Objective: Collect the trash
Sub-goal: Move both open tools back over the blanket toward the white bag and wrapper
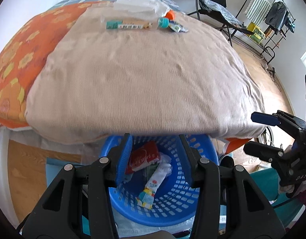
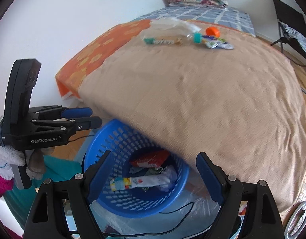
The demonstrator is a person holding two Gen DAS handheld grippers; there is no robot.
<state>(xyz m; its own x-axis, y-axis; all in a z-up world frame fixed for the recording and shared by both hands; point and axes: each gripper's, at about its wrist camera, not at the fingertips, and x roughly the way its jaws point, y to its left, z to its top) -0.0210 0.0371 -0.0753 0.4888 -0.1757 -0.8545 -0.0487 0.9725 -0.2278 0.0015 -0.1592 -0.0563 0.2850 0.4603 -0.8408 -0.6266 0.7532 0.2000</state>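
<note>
Basket mouth: the blue basket (image 1: pixel 202 179) stands on the floor at the bed's foot edge; its far rim lies under the overhanging tan blanket (image 1: pixel 143 79), the near part is open from above.
Basket interior: wrappers (image 2: pixel 145 181) cover the bottom; room remains above them.
Bed surface: the near and middle blanket area is free.
Far bed end: trash items (image 1: pixel 131 25) lie clustered there.
Right side: folding chair (image 1: pixel 212 6) stands beyond the bed's far right corner.

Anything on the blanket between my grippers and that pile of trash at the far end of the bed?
Nothing visible. The beige blanket lies bare between both open grippers and the trash pile; the blue basket sits below the bed's near edge.
</note>
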